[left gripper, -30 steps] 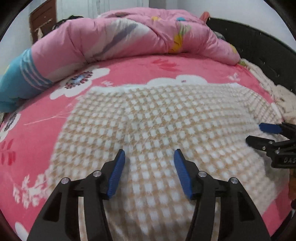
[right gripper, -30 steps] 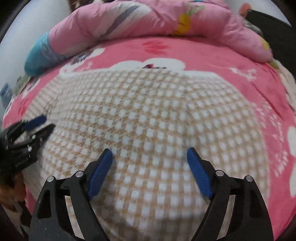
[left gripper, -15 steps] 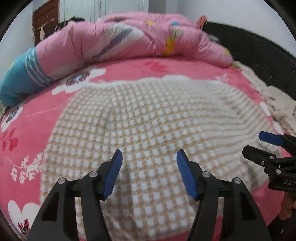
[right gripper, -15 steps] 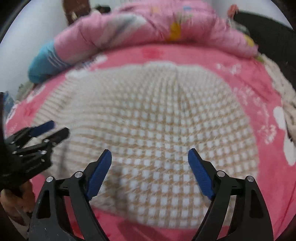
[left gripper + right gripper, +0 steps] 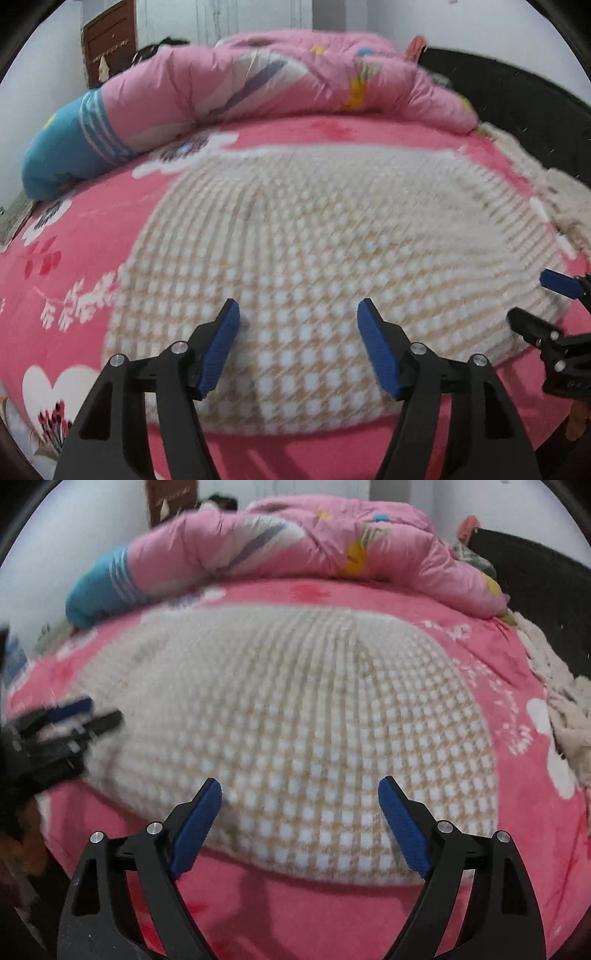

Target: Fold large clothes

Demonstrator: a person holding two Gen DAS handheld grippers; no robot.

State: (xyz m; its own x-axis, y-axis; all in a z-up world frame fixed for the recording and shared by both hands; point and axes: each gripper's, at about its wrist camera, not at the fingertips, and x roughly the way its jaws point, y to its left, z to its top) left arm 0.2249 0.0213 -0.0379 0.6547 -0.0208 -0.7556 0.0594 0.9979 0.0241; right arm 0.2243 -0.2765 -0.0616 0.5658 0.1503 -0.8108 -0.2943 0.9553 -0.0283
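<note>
I have both tools spread wide with nothing between their blue pads. The checked beige-and-white garment (image 5: 317, 266) lies flat on the pink floral bed (image 5: 92, 236), straight ahead of and under my left tool (image 5: 298, 323). My right tool (image 5: 300, 794) hangs over the garment's near edge. Beyond the garment, a rumpled pink quilt (image 5: 295, 542) is heaped across the far side.

Checked garment (image 5: 314, 258) nubby knit; bedsheet (image 5: 92, 229) plush fleece.
</note>
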